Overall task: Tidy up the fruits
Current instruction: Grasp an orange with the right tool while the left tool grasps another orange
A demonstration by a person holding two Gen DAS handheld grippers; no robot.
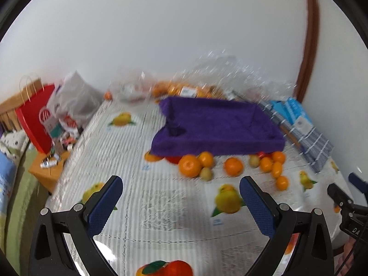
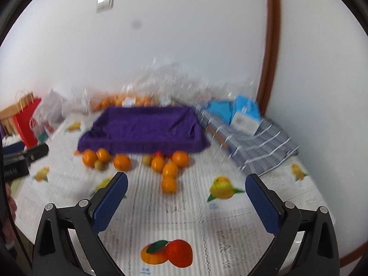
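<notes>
Both our claws, left (image 1: 181, 191) and right (image 2: 186, 187), are spread and hold nothing. Seven oranges (image 2: 169, 184) and two greenish fruits (image 2: 100, 165) lie mid-surface (image 2: 188, 216), along the purple tray's (image 2: 147, 128) near edge.

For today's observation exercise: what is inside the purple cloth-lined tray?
The purple cloth-lined tray shows only purple cloth inside; no fruit is visible there. The oranges lie on the table in front. Whatever the cloth covers is hidden.

A fuzzy, matt purple cloth (image 2: 142, 128) lines the tray. The surface (image 2: 184, 211) wears a ribbed, fruit-printed cover. Oranges (image 2: 169, 184) look smooth, slightly glossy. Each tool has black plastic arms and blue textured pads (image 1: 104, 204).
</notes>
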